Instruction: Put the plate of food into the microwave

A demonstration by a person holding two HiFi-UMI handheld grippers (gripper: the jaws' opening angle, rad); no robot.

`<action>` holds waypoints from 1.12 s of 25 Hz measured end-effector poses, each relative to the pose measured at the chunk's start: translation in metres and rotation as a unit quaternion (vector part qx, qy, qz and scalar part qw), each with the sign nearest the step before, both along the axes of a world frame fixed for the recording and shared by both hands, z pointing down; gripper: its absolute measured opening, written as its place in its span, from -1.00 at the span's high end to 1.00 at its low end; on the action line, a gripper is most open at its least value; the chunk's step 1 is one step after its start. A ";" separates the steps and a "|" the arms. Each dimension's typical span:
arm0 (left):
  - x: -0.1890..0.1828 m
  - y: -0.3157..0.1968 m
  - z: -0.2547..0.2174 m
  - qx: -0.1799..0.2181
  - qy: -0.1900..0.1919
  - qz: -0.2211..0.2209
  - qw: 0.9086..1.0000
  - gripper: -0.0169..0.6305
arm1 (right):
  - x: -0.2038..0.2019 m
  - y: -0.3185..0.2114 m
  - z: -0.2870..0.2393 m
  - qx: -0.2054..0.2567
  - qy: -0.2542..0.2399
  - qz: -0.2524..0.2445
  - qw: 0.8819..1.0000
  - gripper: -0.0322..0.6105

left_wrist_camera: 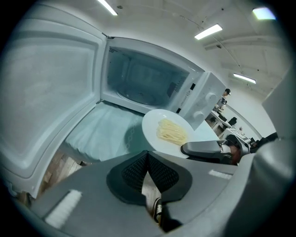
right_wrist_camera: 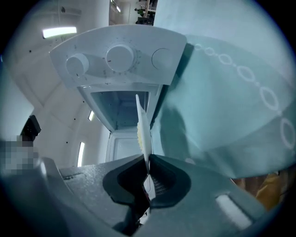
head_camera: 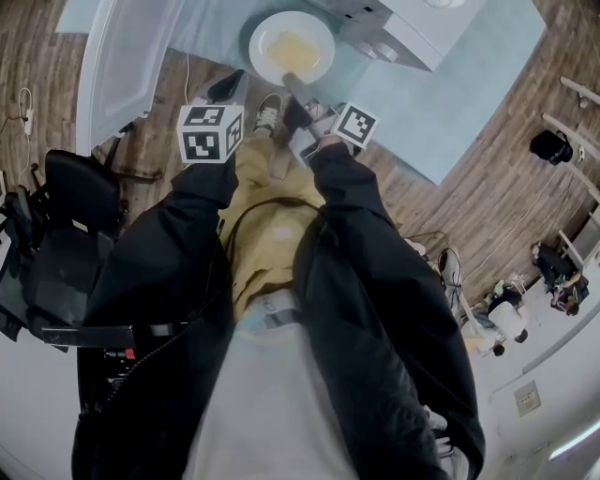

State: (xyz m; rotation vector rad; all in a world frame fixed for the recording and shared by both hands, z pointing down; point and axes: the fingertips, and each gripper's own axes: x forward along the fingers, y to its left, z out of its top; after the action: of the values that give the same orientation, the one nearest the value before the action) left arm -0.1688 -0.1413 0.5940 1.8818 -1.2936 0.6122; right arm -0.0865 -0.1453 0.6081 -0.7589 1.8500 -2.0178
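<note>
A white plate (head_camera: 267, 28) with yellow noodles (head_camera: 292, 48) hangs over the light blue table in front of the white microwave (head_camera: 412, 28). My right gripper (head_camera: 292, 84) is shut on the plate's near rim. In the right gripper view the plate (right_wrist_camera: 143, 125) stands edge-on between the pads, facing the open cavity (right_wrist_camera: 118, 109). My left gripper (head_camera: 230, 86) is beside it on the left, apart from the plate, its jaws shut on nothing. In the left gripper view, past the left gripper (left_wrist_camera: 148, 155), are the plate (left_wrist_camera: 155, 132), the open cavity (left_wrist_camera: 143, 78) and the swung-out door (left_wrist_camera: 46, 106).
The microwave door (head_camera: 122, 66) stands open at the left, over the table's edge. A blue cloth (head_camera: 441, 103) covers the table. A black chair (head_camera: 56, 234) stands on the wooden floor at the left. The person's shoe (head_camera: 269, 111) is below the plate.
</note>
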 end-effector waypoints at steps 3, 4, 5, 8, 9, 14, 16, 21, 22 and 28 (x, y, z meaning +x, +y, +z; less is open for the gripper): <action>-0.007 -0.012 -0.004 0.007 -0.003 -0.013 1.000 0.95 | -0.006 -0.014 -0.004 0.000 -0.005 0.004 1.000 0.87; -0.008 -0.016 -0.006 0.009 -0.004 -0.016 1.000 0.95 | -0.007 -0.019 -0.007 0.002 -0.008 0.006 1.000 0.87; -0.009 -0.020 -0.007 0.012 -0.005 -0.019 1.000 0.95 | -0.009 -0.024 -0.009 0.005 -0.009 0.006 1.000 0.87; -0.015 -0.030 -0.008 0.016 -0.007 -0.030 0.999 0.95 | -0.018 -0.038 -0.013 0.009 -0.013 0.009 1.000 0.87; -0.017 -0.033 -0.008 0.017 -0.007 -0.033 0.999 0.95 | -0.021 -0.041 -0.013 0.007 -0.014 0.013 1.000 0.87; -0.022 -0.047 -0.009 0.022 -0.005 -0.043 0.999 0.95 | -0.033 -0.056 -0.015 -0.001 -0.028 0.040 0.999 0.87; -0.023 -0.052 -0.009 0.024 -0.003 -0.046 0.999 0.95 | -0.036 -0.062 -0.016 -0.004 -0.032 0.052 0.998 0.87; -0.027 -0.068 -0.013 0.030 -0.004 -0.047 0.998 0.95 | -0.041 -0.080 -0.018 0.003 -0.031 0.070 0.997 0.87; -0.028 -0.071 -0.013 0.032 -0.004 -0.048 0.998 0.95 | -0.042 -0.083 -0.019 0.006 -0.029 0.072 0.997 0.87; -0.038 -0.080 -0.011 0.030 -0.005 -0.055 0.998 0.95 | -0.043 -0.112 -0.016 0.010 -0.008 0.098 0.995 0.87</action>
State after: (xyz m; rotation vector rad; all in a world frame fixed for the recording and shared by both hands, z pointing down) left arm -0.2065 -0.2210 0.5831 1.8440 -1.4258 0.5326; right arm -0.1297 -0.2573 0.5922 -0.8786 1.7112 -1.8759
